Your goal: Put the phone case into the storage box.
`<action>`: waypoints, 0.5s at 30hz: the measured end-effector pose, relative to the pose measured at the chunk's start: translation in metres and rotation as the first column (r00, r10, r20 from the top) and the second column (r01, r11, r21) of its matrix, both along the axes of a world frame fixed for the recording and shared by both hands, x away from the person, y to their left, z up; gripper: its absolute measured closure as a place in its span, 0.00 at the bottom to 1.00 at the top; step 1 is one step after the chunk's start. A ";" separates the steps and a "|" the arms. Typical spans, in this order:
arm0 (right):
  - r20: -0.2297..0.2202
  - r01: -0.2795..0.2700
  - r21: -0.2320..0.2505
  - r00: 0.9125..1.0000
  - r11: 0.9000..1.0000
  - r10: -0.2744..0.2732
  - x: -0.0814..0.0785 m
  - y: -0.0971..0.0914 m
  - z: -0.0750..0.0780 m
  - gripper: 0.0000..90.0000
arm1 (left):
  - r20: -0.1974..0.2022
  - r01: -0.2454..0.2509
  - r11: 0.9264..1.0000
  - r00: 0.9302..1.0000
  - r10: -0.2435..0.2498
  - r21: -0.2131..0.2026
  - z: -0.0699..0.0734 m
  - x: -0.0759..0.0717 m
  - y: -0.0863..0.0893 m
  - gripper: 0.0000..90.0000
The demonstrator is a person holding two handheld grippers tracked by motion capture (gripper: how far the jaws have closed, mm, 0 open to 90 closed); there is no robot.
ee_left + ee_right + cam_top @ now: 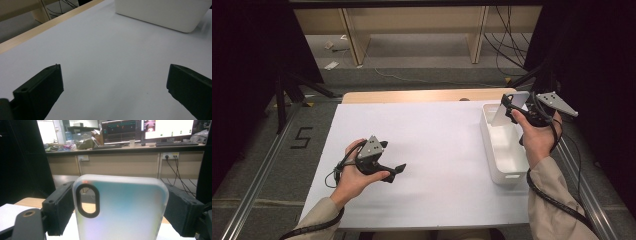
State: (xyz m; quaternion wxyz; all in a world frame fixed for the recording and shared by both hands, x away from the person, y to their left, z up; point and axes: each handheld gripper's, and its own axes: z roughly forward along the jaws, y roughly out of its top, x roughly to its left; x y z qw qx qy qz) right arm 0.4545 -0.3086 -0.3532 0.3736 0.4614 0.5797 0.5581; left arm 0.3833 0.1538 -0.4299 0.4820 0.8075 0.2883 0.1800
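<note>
Spreading across most of the high view, the white rectangular sheet-covered table (437, 165) shows a strip of pale wooden edge (422, 96) along its far side and wide bare room in the middle, between the two hands. Grey floor surrounds it, with a metal rail (257, 170) down the left side and another close by the right forearm. Beyond the far edge stand pale wooden shelf legs with loose dark cables on the floor around them.

Near the right edge of the table sits a white oblong plastic bin (504, 150), open at the top, its long side running away from the person. Just above its far end, the right gripper (512, 107) is clamped on a translucent frosted phone case with rounded corners (508, 107), held upright and clear of the bin's rim. The right gripper view brings this close: both black pads press the case's (125, 207) two long sides, and the case's oval camera cutout (88, 200) sits at its upper left; behind it are a desk with monitors and cabinet fronts.

Well apart, on the left half of the table, the left gripper (398, 170) rests low with nothing around it. The left gripper view shows its jaws spread wide over bare white surface, the bin's (160, 12) rounded wall far ahead.
</note>
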 end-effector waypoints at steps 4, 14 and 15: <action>0.003 0.004 -0.004 1.000 1.000 -0.003 0.000 -0.001 0.000 0.21 | -0.001 0.000 1.000 1.000 0.000 0.000 0.000 0.000 0.000 0.00; -0.008 0.002 -0.020 1.000 1.000 -0.002 0.002 0.002 -0.003 0.21 | 0.001 -0.002 1.000 1.000 0.002 -0.004 0.001 0.000 0.000 0.00; -0.009 0.002 -0.023 1.000 1.000 -0.002 0.002 0.002 -0.003 0.21 | 0.001 -0.001 1.000 1.000 0.001 -0.006 0.001 0.000 0.000 0.00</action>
